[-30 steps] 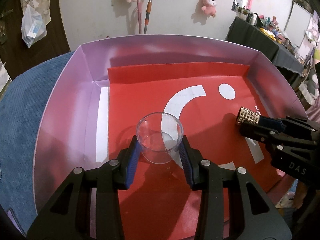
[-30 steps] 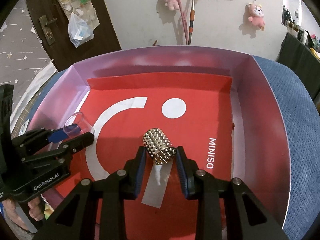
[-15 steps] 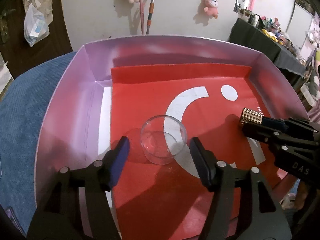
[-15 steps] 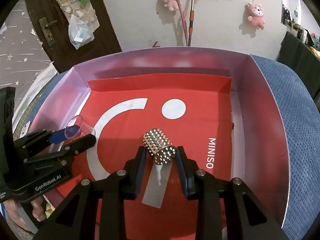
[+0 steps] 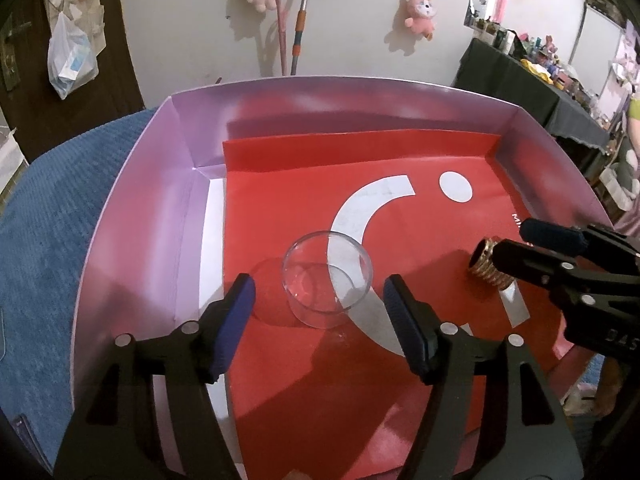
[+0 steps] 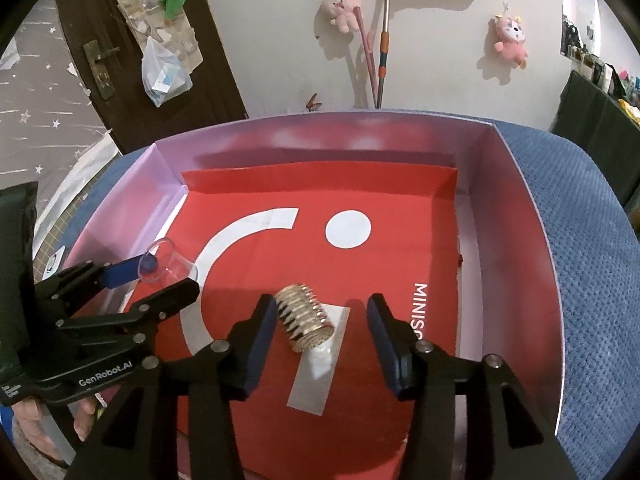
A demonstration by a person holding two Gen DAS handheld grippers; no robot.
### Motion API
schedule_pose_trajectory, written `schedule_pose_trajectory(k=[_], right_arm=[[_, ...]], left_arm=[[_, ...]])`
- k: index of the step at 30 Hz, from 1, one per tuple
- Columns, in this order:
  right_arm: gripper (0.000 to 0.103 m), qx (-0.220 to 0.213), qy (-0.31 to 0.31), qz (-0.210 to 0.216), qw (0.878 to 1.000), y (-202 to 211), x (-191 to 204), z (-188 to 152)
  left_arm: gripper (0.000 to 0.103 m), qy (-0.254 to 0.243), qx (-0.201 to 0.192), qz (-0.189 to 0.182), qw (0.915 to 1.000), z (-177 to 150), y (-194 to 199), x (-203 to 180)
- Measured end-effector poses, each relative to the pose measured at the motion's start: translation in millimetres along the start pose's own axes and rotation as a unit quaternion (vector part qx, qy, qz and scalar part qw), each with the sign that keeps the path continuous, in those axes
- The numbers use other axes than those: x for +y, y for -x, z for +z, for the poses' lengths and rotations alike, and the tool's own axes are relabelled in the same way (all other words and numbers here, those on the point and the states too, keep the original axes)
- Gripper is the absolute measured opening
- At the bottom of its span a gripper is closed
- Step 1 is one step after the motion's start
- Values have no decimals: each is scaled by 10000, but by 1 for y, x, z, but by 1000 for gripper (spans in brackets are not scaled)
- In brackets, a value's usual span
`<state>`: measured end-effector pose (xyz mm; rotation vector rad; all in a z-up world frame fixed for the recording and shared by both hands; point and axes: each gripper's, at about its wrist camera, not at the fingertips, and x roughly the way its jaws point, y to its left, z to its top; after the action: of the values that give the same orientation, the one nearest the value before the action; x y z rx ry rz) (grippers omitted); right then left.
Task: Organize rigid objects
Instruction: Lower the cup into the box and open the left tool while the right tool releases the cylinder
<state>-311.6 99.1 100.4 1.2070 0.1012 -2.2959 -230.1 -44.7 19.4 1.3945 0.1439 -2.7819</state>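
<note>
The left gripper (image 5: pixel 320 304) had just been opening; its jaws stood released, the glass cup (image 5: pixel 327 278) upright between them, touching neither pad. The right gripper (image 6: pixel 322 322) had just been opening too, with the gold studded cylinder (image 6: pixel 305 317) lying on its side against the nine-o'clock pad. Both sat in the box (image 6: pixel 516 216). Each gripper would best back straight out toward six o'clock, without nudging anything.

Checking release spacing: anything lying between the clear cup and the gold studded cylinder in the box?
Nothing: left wrist view shows only bare red liner between clear cup and gold cylinder.
</note>
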Motion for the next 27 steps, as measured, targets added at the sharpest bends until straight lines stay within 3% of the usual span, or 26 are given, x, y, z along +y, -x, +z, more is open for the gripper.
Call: schedule_pose_trajectory(k=[5, 16, 23, 27], right_arm=[[62, -177, 44, 36, 9998, 14, 3, 0], [78, -633, 82, 110, 9979, 52, 8, -1], [93, -992, 88, 225, 9948, 79, 12, -9], [98, -1134, 82, 271, 9931, 91, 15, -15]], left_arm=[[73, -51, -63, -59, 9999, -1, 5, -2], [77, -30, -281, -163, 9995, -2, 28, -3], [95, -187, -440, -144, 9988, -8, 45, -14], [95, -244, -572, -92, 9980, -12, 55, -16]])
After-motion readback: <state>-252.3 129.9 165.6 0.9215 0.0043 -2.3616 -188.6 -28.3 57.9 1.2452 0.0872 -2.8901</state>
